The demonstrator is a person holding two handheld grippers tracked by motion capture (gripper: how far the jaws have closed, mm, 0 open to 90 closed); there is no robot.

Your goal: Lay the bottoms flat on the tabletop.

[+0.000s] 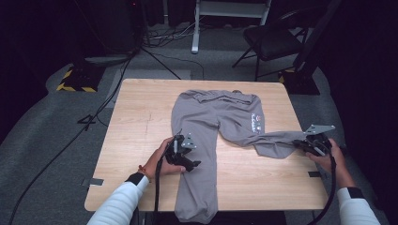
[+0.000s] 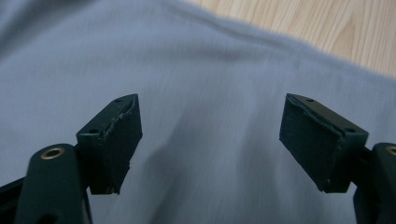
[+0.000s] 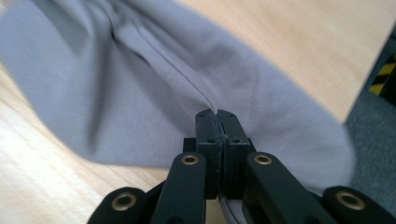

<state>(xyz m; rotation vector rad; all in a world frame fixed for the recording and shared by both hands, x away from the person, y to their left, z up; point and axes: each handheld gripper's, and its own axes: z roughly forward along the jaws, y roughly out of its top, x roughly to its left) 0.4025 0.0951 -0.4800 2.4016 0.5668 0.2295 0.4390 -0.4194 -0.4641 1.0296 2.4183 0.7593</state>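
Note:
A pair of grey trousers (image 1: 211, 117) lies on the wooden table (image 1: 141, 122), waistband at the far side. One leg runs toward the near edge and hangs over it. The other leg bends off to the right. My left gripper (image 1: 190, 163) hovers over the near leg's left side; in the left gripper view it (image 2: 210, 140) is open, with grey cloth (image 2: 210, 70) below the pads and nothing between them. My right gripper (image 1: 301, 144) is at the right leg's end; in the right gripper view it (image 3: 217, 116) is shut on a seam fold of the trousers (image 3: 116, 84).
Past the table stand a black chair (image 1: 272, 40) and a white frame leg (image 1: 197, 28). Cables (image 1: 94, 117) cross the grey floor at the left, near a yellow-and-black striped base (image 1: 75, 79). Bare tabletop (image 3: 289, 42) lies beyond the held leg.

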